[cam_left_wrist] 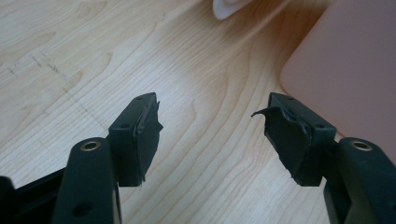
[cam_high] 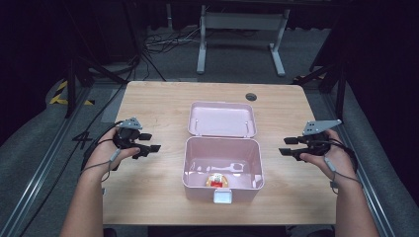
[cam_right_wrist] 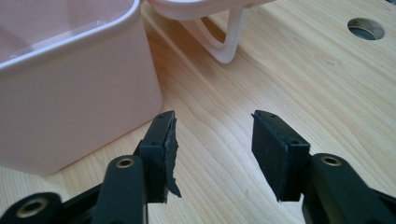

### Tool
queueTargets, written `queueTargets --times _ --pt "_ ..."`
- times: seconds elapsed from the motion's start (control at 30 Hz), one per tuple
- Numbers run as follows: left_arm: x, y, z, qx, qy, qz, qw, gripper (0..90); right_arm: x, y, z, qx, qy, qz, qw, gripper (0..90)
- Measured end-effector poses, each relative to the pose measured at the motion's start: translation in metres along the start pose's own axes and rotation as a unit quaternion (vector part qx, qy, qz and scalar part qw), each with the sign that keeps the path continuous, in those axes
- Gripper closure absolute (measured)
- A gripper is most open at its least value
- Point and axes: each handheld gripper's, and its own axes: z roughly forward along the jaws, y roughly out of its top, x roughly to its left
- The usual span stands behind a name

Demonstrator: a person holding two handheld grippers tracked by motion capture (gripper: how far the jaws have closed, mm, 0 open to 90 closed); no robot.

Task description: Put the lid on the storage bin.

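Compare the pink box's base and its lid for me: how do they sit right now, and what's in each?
The base stands upright nearer the person, deep-walled, with a small red and yellow thing inside; the lid lies flipped back behind it, shallower, with nothing loose seen in it. The base carries a white latch on its front; the lid shows none. Both are pale pink with rounded corners, resting on the wooden table.

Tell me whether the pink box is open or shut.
Open. The pink box has its lid swung back flat on the table behind it, and a small red and yellow item shows inside.
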Motion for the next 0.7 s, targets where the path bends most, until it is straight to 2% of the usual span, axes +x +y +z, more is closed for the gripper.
queueTargets --times 0.03,0.1,0.17,0.27,0.37,0.47,0.57,0.7 --pt "-0.001 0.002 -0.001 0.001 0.004 -0.008 1.0 35.4 0.0 0.0 0.0 0.0 -0.001 -0.004 1.0 49.1" --pt "-0.002 0.004 -0.002 0.003 0.006 -0.009 0.9999 34.4 0.0 0.0 0.0 -0.003 -0.001 -0.006 1.0 48.3" --pt "-0.004 0.007 -0.005 -0.001 0.011 0.007 0.9999 34.9 0.0 0.0 0.0 -0.008 -0.002 -0.005 1.0 48.1" --pt "-0.006 0.011 -0.008 -0.017 0.0 0.017 0.9997 34.5 0.0 0.0 0.0 -0.007 -0.004 -0.004 1.0 46.6" --pt "-0.008 0.017 -0.008 -0.023 -0.013 0.014 0.9996 33.7 0.001 0.0 0.002 -0.002 0.0 -0.003 1.0 46.6" --pt "-0.008 0.028 -0.009 -0.025 -0.019 0.004 0.9995 34.6 0.002 0.0 0.004 0.001 -0.004 -0.004 1.0 46.4" --pt "-0.003 0.042 -0.009 -0.037 -0.035 -0.005 0.9987 36.9 0.004 -0.001 0.006 0.005 -0.005 -0.005 1.0 46.1" --pt "0.0 0.063 -0.009 -0.035 -0.024 0.001 0.9991 37.4 0.005 -0.002 0.007 0.002 -0.002 -0.002 1.0 46.0"
